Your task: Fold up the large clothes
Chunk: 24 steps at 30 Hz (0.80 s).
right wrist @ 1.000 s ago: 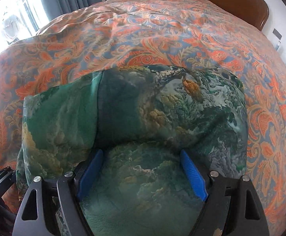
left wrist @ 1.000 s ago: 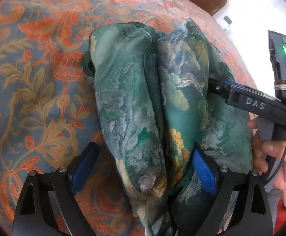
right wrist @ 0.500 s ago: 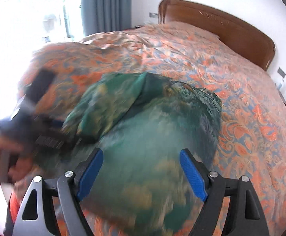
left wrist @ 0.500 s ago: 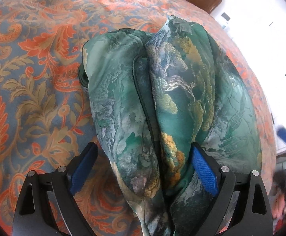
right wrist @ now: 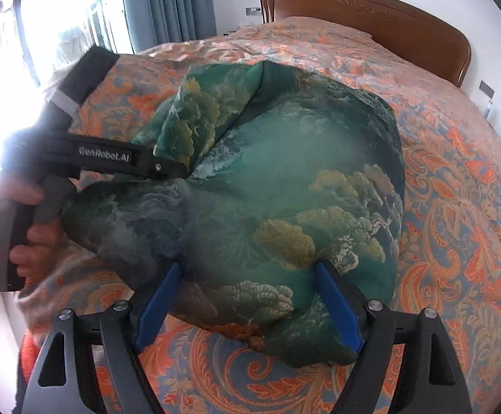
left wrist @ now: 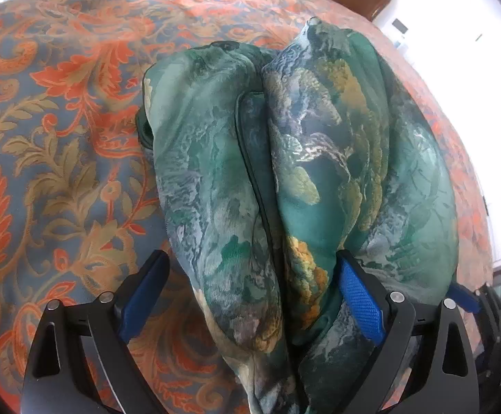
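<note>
Found bed (left wrist: pixel 60 138) at far left, covered in an orange and blue paisley spread. Found left gripper (left wrist: pixel 252 262) with jaws wide apart, straddling the near end of the garment (left wrist: pixel 216 172) without pinching it; right-hand pad (left wrist: pixel 357 296) pressed against the cloth, left-hand pad clear of it over the spread. Saw garment already gathered into a thick green bundle, lying on the bed near its middle, two rolled lobes meeting along a dark seam. Judged the step as late in the fold: layers stacked, edges not yet squared, bundle puffy rather than flat.

Read long axis as running away from the left gripper along that seam, far end pointing roughly towards the headboard (right wrist: pixel 371 10) side; from the right wrist view, saw the same bundle lying crosswise, left to right. Could not tell collar from hem.

Found right gripper (right wrist: pixel 248 269) with jaws apart too, set either side of the near edge, clamping nothing.

Judged the next move to call for closing one set of jaws on a full stack of layers, not the top sheet alone, then either pressing the lobes flat or carrying one end over the other along the long axis. Judged the slick cloth likely to slide and spring open if let go unevenly.
</note>
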{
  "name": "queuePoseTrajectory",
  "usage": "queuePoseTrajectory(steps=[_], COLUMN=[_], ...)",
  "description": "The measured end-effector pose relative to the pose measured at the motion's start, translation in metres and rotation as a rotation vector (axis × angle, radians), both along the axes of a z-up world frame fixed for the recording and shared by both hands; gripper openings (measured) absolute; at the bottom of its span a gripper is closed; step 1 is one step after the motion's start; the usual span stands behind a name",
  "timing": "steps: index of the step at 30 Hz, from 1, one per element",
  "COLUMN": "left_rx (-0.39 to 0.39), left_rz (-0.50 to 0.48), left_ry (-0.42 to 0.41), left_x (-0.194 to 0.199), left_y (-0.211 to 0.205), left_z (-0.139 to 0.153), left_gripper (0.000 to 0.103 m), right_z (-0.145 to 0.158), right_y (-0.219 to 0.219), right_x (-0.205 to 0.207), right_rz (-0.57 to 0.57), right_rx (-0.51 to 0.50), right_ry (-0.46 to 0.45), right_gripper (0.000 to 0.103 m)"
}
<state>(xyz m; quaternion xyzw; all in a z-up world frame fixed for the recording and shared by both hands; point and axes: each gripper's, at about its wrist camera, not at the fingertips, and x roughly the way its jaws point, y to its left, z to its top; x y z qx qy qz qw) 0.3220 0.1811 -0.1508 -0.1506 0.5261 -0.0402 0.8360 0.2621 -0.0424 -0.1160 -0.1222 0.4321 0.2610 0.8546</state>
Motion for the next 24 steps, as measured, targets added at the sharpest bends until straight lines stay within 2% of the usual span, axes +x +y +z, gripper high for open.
queuePoseTrajectory(steps=[2,5,12,18,24], left_rx=[0.014,0.079,0.245,0.337,0.389], left_rz=[0.002,-0.004,0.003,-0.010,-0.022], left_ry=[-0.003,-0.042,-0.177,-0.240,-0.295], left_x=[0.000,-0.005,-0.026,-0.038,-0.052], left_y=[-0.004,-0.012,-0.030,-0.044,-0.053], left_z=[0.002,0.015,0.055,0.074,0.090], left_gripper=[0.097,0.096,0.096,0.096,0.096], right_z=[-0.006,-0.007,0.026,0.049,0.054], right_y=[0.002,0.002,-0.023,-0.055,-0.068], right_x=[0.003,0.001,-0.018,-0.033,-0.048], right_rz=[0.000,0.005,-0.030,-0.077,-0.093], right_rx=[-0.013,-0.020,0.082,0.139,0.110], right_ry=[0.010,-0.005,-0.046,-0.110,-0.159], right_gripper=[0.083,0.083,0.083,0.083,0.083])
